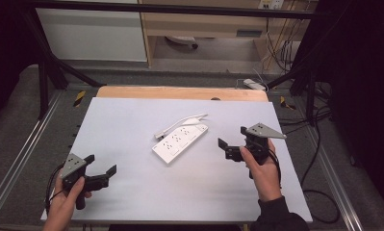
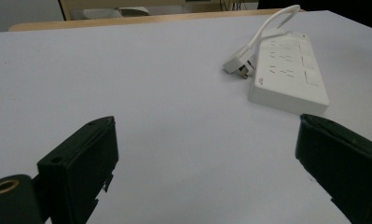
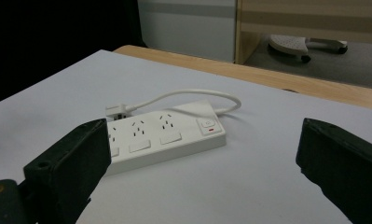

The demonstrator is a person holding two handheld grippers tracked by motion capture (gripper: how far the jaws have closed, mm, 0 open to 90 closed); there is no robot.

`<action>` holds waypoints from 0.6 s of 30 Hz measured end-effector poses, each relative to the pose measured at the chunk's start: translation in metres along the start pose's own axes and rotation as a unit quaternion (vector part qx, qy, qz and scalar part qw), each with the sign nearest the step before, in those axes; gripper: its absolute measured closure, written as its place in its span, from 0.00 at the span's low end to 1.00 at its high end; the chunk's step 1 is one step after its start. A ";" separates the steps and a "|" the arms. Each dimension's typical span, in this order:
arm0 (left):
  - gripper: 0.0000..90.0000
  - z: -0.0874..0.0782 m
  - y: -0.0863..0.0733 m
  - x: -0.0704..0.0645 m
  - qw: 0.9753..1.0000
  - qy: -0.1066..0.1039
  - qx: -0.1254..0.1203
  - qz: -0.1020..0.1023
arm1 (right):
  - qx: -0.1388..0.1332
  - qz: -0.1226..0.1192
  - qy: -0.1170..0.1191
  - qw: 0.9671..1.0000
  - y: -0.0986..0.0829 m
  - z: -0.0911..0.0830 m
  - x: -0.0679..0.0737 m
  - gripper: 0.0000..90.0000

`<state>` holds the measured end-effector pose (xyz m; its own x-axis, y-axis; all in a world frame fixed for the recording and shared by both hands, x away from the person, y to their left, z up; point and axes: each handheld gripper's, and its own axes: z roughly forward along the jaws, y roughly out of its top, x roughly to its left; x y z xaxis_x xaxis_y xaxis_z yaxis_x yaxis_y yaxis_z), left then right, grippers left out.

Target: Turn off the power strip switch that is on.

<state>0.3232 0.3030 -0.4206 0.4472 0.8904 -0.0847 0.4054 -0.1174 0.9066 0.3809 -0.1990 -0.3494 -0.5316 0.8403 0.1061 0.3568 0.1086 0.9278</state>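
Note:
A white power strip (image 1: 180,142) lies flat and slanted in the middle of the white table top (image 1: 127,120). Its short white cable loops back, and the plug (image 1: 161,134) rests beside it. My left gripper (image 1: 102,164) is held low at the near left, open and holding nothing, well apart from the strip. My right gripper (image 1: 232,137) stands open just right of the strip, also holding nothing. In the left gripper view the power strip (image 2: 288,72) and plug (image 2: 237,66) lie ahead to the right. In the right gripper view the power strip (image 3: 165,137) lies close ahead between the jaws.
A wooden table edge (image 1: 180,92) runs along the far side. Black frame bars (image 1: 50,62) stand at the left and right. Loose cables (image 1: 319,144) trail on the floor at the right, with a white adapter (image 1: 254,84) behind the table.

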 end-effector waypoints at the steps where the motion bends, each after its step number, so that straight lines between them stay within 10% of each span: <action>1: 0.06 0.000 0.000 0.000 1.000 0.000 0.000 0.000 | -0.002 0.001 -0.003 1.000 -0.001 -0.003 -0.001 0.04; 18: 0.06 0.000 0.000 -0.001 1.000 -0.002 -0.003 0.001 | -0.026 0.003 -0.029 0.999 -0.021 -0.038 -0.021 0.04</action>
<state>0.3227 0.3021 -0.4206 0.4519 0.8880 -0.0850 0.4003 -0.1168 0.9089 0.3557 -0.2390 -0.3572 -0.4836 0.8704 0.0929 0.3194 0.0767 0.9445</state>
